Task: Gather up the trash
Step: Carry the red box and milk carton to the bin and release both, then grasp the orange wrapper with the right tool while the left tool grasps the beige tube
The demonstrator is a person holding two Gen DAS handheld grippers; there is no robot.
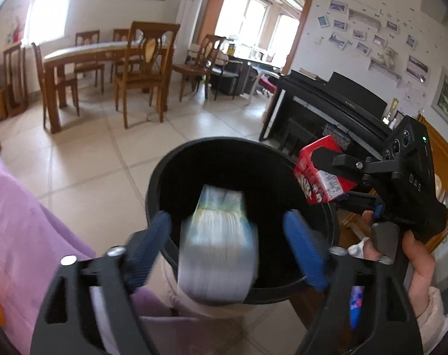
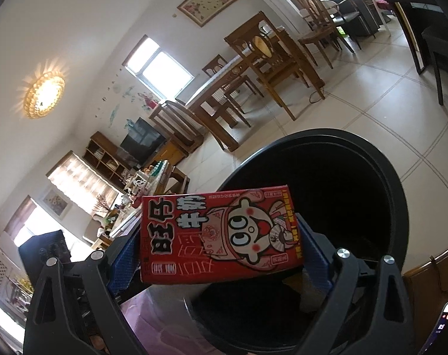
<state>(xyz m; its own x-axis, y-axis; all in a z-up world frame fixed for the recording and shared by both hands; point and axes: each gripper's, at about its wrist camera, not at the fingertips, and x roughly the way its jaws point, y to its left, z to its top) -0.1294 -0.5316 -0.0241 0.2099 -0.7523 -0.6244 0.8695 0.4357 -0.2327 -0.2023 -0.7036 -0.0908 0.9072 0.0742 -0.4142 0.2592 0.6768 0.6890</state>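
Hovering over the black trash bin (image 1: 194, 159), the left gripper (image 1: 227, 251) has its blue jaws spread wide, nothing pressed between the pads, and a pale, silvery packet (image 1: 218, 245) shows as a smear of motion blur between them, right above the bin's dark mouth, so it looks loose and dropping. Over on the far side, the right gripper (image 2: 221, 254) is clamped on a red milk carton (image 2: 221, 233), the blue pads squeezing its two short ends, and it holds the carton just at the bin's near rim rather than squarely over the opening. That's the worry, I'd say: let go from there and the carton could clip the rim and tumble out onto the tiled floor (image 1: 85, 159). The packet carries its own risk; it appears to overlap the near edge of the bin in the left wrist view, so if it is falling close to that wall it might catch the lip and slide off towards the purple cloth (image 1: 19, 222) beside the bin. The two grippers are also near each other above one opening, and a hurried swing could knock the carton against the left tool. The person's hand (image 1: 416, 251) grips the right tool's handle firmly enough, from what shows.
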